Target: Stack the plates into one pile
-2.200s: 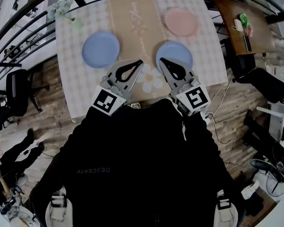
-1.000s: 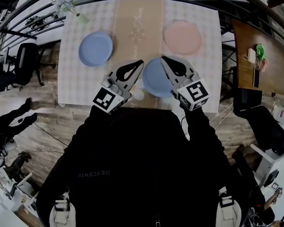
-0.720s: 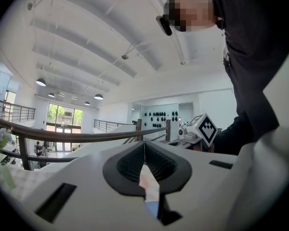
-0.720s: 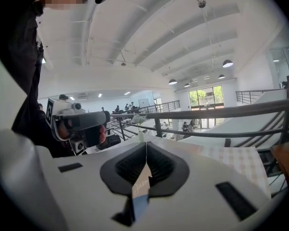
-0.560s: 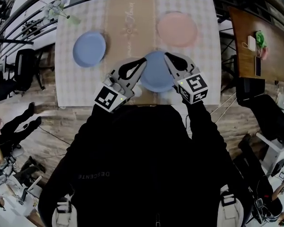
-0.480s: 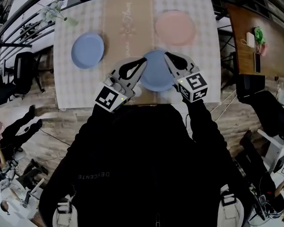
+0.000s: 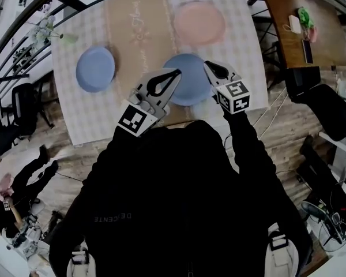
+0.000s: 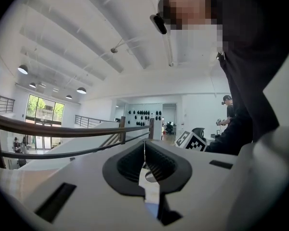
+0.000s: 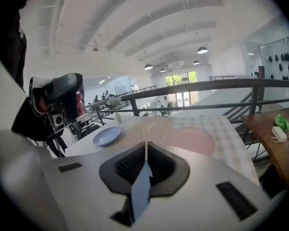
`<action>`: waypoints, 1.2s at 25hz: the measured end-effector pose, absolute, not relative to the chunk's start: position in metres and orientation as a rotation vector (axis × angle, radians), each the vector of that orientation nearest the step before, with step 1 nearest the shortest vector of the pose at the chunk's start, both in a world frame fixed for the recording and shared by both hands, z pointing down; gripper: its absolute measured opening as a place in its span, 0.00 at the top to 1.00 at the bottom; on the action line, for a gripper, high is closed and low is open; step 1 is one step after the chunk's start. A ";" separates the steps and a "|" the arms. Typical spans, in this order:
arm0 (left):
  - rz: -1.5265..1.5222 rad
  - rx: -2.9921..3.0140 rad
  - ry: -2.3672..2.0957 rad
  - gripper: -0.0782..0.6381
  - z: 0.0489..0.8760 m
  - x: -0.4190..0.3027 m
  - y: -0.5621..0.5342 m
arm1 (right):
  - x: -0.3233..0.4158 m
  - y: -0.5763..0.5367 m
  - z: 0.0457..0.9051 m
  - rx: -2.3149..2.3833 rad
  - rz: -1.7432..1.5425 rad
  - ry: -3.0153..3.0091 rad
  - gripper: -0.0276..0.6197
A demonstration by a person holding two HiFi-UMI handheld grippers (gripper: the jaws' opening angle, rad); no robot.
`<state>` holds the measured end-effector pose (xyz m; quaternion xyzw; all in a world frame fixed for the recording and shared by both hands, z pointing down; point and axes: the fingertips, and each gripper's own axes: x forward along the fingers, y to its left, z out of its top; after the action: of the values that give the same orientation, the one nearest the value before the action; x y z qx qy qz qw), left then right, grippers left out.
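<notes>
Three plates lie on the checked table (image 7: 242, 56). A blue plate (image 7: 95, 68) sits far left, a pink plate (image 7: 199, 22) at the back, and a second blue plate (image 7: 187, 82) near me. My left gripper (image 7: 176, 73) is shut, its tips at the near plate's left rim. My right gripper (image 7: 208, 66) is at that plate's right rim. Its tips still look together and its jaws are opening. In the right gripper view a blue strip (image 9: 140, 189) shows in the slot between the fingers; I see no grip on it. The pink plate (image 9: 191, 141) lies ahead.
A tan runner (image 7: 138, 27) crosses the table's middle. A vase with a plant (image 7: 46, 30) stands at the far left corner. A brown side table (image 7: 288, 16) with small items is to the right. Railings surround the table. The floor is wood planks.
My right gripper, first over the near blue plate, now sits at its right rim. The head view has swung, so the table and plates sit further left. The left gripper keeps its place.
</notes>
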<state>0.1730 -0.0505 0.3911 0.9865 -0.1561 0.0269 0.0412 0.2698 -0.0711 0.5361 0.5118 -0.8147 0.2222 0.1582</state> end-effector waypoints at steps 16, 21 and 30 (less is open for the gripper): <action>0.129 3.020 -0.341 0.86 0.430 0.185 -0.049 | 0.305 -0.036 0.669 1.525 0.916 -1.934 0.82; 0.153 3.008 -0.329 0.86 0.444 0.191 -0.053 | 0.309 -0.036 0.699 1.497 1.000 -1.870 0.77; 0.168 3.007 -0.313 0.86 0.448 0.186 -0.050 | 0.308 -0.030 0.730 1.480 1.039 -1.763 0.73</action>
<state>0.1858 -0.0495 0.4483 0.9915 -0.1031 0.0553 0.0570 0.3075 -0.0298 0.7301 0.5585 -0.6651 0.3920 0.3033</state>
